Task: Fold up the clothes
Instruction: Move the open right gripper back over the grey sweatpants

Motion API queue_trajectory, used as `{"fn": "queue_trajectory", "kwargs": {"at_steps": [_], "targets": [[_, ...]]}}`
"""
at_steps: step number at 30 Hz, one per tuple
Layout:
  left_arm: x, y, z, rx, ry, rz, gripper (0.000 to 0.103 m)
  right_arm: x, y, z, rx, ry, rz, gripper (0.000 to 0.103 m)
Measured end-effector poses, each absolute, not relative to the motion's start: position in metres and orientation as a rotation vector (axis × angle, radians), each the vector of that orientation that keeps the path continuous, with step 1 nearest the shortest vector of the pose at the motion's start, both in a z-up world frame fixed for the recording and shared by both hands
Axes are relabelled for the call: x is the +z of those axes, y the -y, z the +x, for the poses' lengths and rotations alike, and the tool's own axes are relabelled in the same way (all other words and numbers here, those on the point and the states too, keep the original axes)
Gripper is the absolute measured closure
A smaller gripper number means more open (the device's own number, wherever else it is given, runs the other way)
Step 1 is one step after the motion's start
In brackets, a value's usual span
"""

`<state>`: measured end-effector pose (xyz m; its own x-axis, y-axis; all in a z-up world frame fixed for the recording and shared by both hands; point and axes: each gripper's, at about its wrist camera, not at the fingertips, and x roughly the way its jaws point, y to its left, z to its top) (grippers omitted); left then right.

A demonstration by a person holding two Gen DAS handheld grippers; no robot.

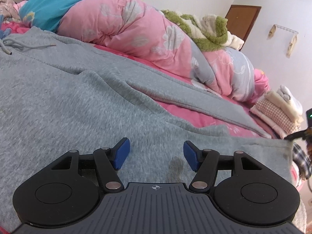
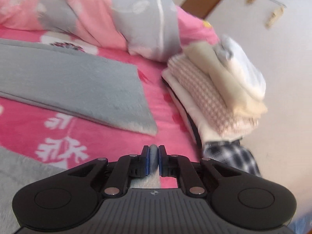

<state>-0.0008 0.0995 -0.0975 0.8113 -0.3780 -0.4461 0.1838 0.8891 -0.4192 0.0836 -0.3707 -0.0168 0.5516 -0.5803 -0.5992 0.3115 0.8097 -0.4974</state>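
Grey sweatpants [image 1: 81, 89] lie spread across the pink bed, their drawstring [image 1: 17, 45] at the far left. My left gripper [image 1: 157, 155] hovers open just above the near leg, blue pads apart with only cloth below and a dark stain [image 1: 176, 166] beside the right pad. In the right wrist view my right gripper [image 2: 154, 159] is shut on a thin fold of the grey sweatpants [image 2: 154, 154] pinched between its pads. The other leg's end [image 2: 81, 89] lies flat ahead on the floral sheet [image 2: 58, 134]. The right gripper's tip [image 1: 294, 135] holds the hem corner at the left view's right edge.
A bunched pink and grey quilt [image 1: 136, 37] with a green fleece [image 1: 204, 33] runs along the far side of the bed. A stack of folded clothes [image 2: 218, 89] sits at the bed's end near the white wall. A brown door [image 1: 243, 23] stands beyond.
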Motion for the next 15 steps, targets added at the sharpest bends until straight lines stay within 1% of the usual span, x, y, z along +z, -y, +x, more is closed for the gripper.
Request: {"fn": "queue_trajectory", "kwargs": {"at_steps": [1, 2, 4, 6, 8, 10, 11, 15], "targets": [[-0.097, -0.1, -0.001, -0.307, -0.548, -0.372, 0.042, -0.021, 0.379, 0.086, -0.568, -0.84, -0.297, 0.089], [-0.097, -0.1, -0.001, -0.307, -0.549, -0.373, 0.042, -0.024, 0.387, 0.089, -0.596, -0.847, -0.24, 0.084], [-0.097, -0.099, -0.001, -0.307, -0.549, -0.371, 0.042, -0.024, 0.403, 0.088, -0.658, -0.822, -0.128, 0.08], [-0.097, -0.098, -0.001, -0.302, -0.55, -0.362, 0.042, -0.014, 0.417, 0.078, -0.696, -0.746, -0.019, 0.062], [-0.096, -0.096, 0.0, -0.296, -0.552, -0.351, 0.042, 0.001, 0.424, 0.065, -0.703, -0.634, 0.05, 0.06], [-0.096, -0.095, 0.0, -0.292, -0.554, -0.341, 0.042, 0.013, 0.425, 0.056, -0.655, -0.559, 0.081, 0.055], [-0.096, -0.094, 0.0, -0.29, -0.556, -0.336, 0.042, 0.018, 0.426, 0.053, -0.626, -0.527, 0.094, 0.049], [-0.094, -0.092, 0.0, -0.278, -0.568, -0.319, 0.042, 0.021, 0.403, 0.049, -0.274, -0.537, 0.119, 0.048]]}}
